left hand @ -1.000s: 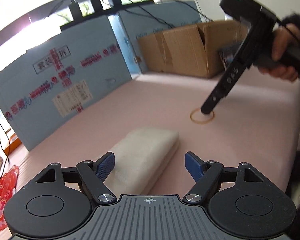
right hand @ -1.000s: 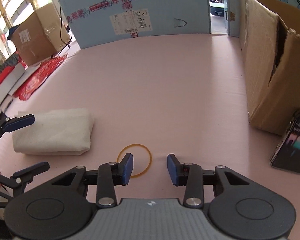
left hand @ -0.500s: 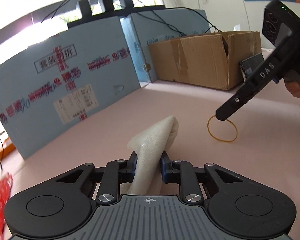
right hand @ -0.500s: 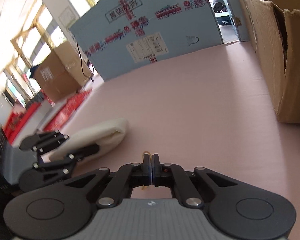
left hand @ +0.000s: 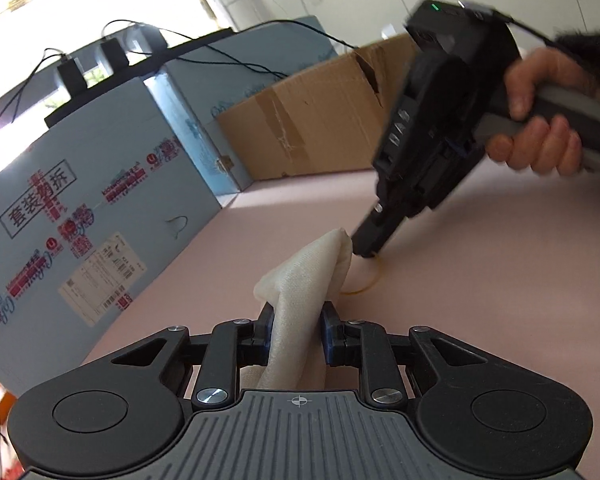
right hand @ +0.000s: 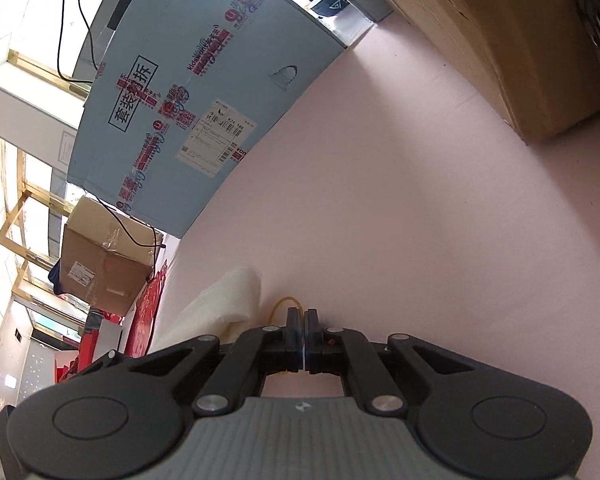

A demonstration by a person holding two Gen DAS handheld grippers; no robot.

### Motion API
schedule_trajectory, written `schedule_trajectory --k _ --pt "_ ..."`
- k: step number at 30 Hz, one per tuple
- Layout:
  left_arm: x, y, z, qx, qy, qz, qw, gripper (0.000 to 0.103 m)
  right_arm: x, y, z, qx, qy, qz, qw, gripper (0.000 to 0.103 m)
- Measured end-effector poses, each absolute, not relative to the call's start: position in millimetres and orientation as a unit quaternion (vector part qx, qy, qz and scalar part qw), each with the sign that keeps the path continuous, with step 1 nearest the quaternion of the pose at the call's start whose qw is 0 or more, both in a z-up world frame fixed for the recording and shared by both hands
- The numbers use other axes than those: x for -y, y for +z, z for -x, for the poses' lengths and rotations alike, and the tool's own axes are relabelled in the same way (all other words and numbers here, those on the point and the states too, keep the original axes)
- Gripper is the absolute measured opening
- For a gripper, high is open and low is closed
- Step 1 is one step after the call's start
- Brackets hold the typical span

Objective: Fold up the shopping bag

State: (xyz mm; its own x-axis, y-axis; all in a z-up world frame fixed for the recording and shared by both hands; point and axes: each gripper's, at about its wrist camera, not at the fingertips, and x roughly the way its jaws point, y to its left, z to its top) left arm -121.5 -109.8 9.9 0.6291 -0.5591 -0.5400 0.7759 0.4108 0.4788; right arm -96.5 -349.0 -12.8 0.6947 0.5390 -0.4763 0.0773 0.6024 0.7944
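My left gripper (left hand: 296, 326) has its blue pads (left hand: 266, 322) pressed on either side of the folded shopping bag (left hand: 306, 280), a cream, woven bundle pinched to a narrow waist between them; the jaws have just eased a little wider, with the bag between them and gripped. The bag's free end rises ahead of the fingers and tips toward the right, lifted off the pink desk (left hand: 480, 280) somewhere in its middle stretch, away from the edges I can see. From the right wrist camera the same bag (right hand: 228, 300) shows as a pale lump just left of my right gripper (right hand: 302, 320), whose jaws stand fully together, pad against pad. A yellow rubber band (right hand: 284, 306) loops out from just in front of those closed tips, and from the left wrist view the right gripper's (left hand: 364, 246) black nose comes down right at the top of the band (left hand: 370, 280), which curves along the desk surface beside the bag's raised end; I read the band as nipped between the tips, though the exact bite is hidden. The person's hand (left hand: 540, 120) wraps the right gripper's grey handle at the upper right. A brown cardboard box (left hand: 312, 120) stands along the far edge of the desk, and a blue printed carton (left hand: 84, 200) walls off the left side.
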Motion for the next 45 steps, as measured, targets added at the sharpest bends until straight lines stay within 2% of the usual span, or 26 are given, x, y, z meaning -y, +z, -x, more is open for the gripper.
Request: schedule_trajectory --k 1,3,4,5,6,7,11,14,15,23,43,44,45 --pt "111.5 9.5 121.2 -0.153 -0.405 -0.367 0.823 0.029 348.2 -12.4 95.8 -0.367 0.137 -0.419 0.819 0.001" --pt "112.8 11.7 118.9 -0.161 -0.407 -0.361 0.823 0.055 348.2 -14.4 95.4 -0.370 0.135 -0.420 0.818 0.001" --pt "111.7 15.6 118.7 -0.160 -0.407 -0.350 0.828 0.062 349.0 -17.9 95.2 -0.372 0.134 -0.429 0.812 0.001" --pt "109.0 22.7 119.4 -0.154 -0.409 -0.330 0.836 0.073 349.8 -19.0 96.6 -0.371 0.134 -0.432 0.811 0.001" --pt "106.0 30.5 120.2 -0.146 -0.414 -0.307 0.844 0.081 350.6 -20.1 97.9 -0.371 0.134 -0.436 0.809 0.001" --pt "103.0 38.4 121.1 -0.139 -0.418 -0.284 0.852 0.082 350.9 -20.4 98.6 -0.370 0.135 -0.437 0.808 0.001" --pt "103.2 52.7 108.6 -0.137 -0.388 -0.217 0.885 0.082 351.7 -21.1 99.1 -0.370 0.135 -0.437 0.809 0.001" --pt "116.5 33.2 87.1 -0.187 -0.358 -0.241 0.882 0.067 353.5 -23.9 100.1 -0.367 0.137 -0.446 0.805 0.001" --pt "119.6 24.1 80.3 -0.210 -0.356 -0.245 0.877 0.067 354.2 -24.5 101.3 -0.367 0.138 -0.449 0.803 0.001" --pt "118.5 15.1 84.0 -0.210 -0.347 -0.240 0.882 0.066 364.6 -41.0 97.7 -0.347 0.195 -0.552 0.733 0.001" --pt "102.4 12.9 61.2 -0.268 -0.381 -0.143 0.874 0.066 326.6 -27.3 24.7 -0.421 0.141 -0.513 0.735 0.001" --pt "101.8 12.6 60.6 -0.270 -0.384 -0.138 0.872 0.063 323.7 -25.5 22.5 -0.424 0.135 -0.506 0.739 0.001" --pt "100.8 12.4 59.7 -0.273 -0.390 -0.132 0.869 0.055 320.8 -23.7 20.3 -0.427 0.129 -0.499 0.742 0.001"
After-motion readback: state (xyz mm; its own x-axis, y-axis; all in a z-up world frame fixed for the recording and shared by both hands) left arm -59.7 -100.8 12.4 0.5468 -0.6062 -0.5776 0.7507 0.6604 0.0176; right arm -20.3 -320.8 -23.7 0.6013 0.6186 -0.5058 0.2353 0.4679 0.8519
